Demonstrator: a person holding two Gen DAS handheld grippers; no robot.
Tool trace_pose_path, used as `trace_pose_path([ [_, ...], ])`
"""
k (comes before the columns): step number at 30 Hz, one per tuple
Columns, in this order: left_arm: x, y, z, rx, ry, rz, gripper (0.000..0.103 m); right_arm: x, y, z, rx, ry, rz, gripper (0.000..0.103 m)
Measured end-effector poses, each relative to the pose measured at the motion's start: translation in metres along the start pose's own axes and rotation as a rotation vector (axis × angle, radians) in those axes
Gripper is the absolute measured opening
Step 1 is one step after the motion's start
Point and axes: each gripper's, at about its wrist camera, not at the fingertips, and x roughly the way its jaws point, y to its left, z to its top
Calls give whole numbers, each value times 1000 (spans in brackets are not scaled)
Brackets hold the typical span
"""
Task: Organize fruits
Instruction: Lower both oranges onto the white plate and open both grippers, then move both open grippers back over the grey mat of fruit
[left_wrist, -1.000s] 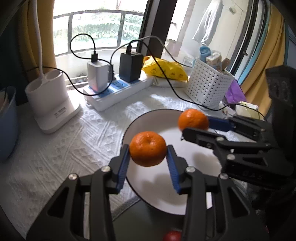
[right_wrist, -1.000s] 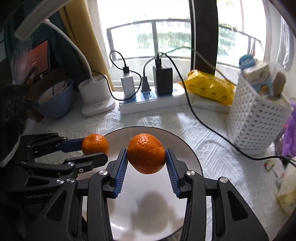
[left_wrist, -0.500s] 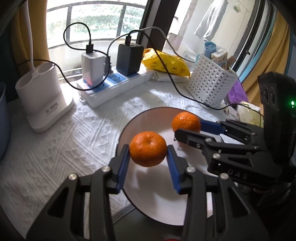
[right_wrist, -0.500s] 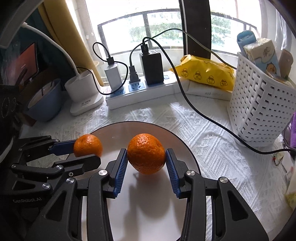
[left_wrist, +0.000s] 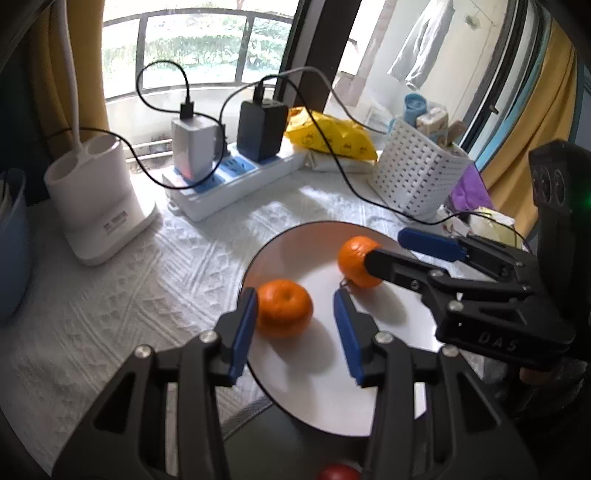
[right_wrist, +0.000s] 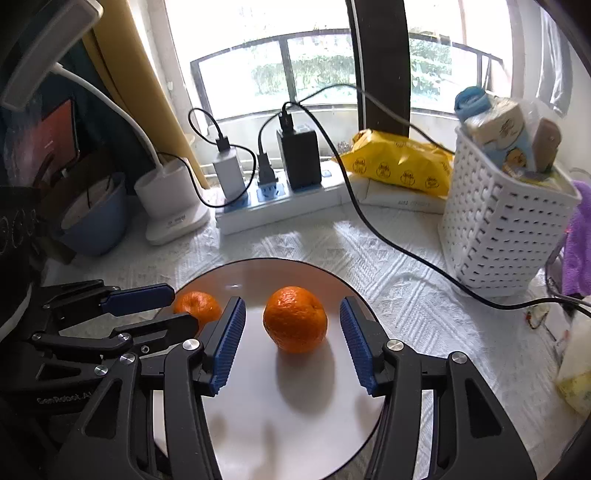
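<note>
While both mandarins sit on the white plate (right_wrist: 295, 424), neither is clamped: the left mandarin (left_wrist: 283, 308) lies near the plate's left rim between the spread left tongs (left_wrist: 293, 330), touching the left blue pad with a clear gap to the right pad, and the right mandarin (right_wrist: 295, 319) rests toward the plate's middle between the wide right tongs (right_wrist: 291, 343), with gaps on both sides. In the left wrist view the right mandarin (left_wrist: 356, 262) is partly covered by the near finger of the right tongs (left_wrist: 391, 253); in the right wrist view the left mandarin (right_wrist: 197, 306) peeks out behind the left tongs (right_wrist: 162, 312). The two fruits stand apart, with bare plate between them and more toward the near rim. The plate sits on the white textured cloth of the tabletop (right_wrist: 424, 306). A black cable (right_wrist: 388, 240) runs across the cloth just beyond the plate's far edge. Farther back stand the power strip (right_wrist: 280, 206) with chargers, the white lamp base (right_wrist: 170, 206), the blue bowl (right_wrist: 96, 221), the yellow bag (right_wrist: 399, 166) and the white basket (right_wrist: 506, 229) at the right. A small red object (left_wrist: 338, 472) shows at the bottom edge of the left wrist view.
</note>
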Motion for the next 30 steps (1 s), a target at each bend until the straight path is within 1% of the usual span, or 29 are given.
trace_pose_path([
  [12, -46, -10, -10, 5, -71, -1, 44, -40, 17, -8, -21, -37, -12, 56],
  [22, -90, -20, -29, 14, -134, -6, 44, -76, 34, -22, -40, -72, -23, 56],
  [30, -112, -30, -44, 35, -159, -11, 45, -98, 46, -35, -45, -95, -26, 56],
])
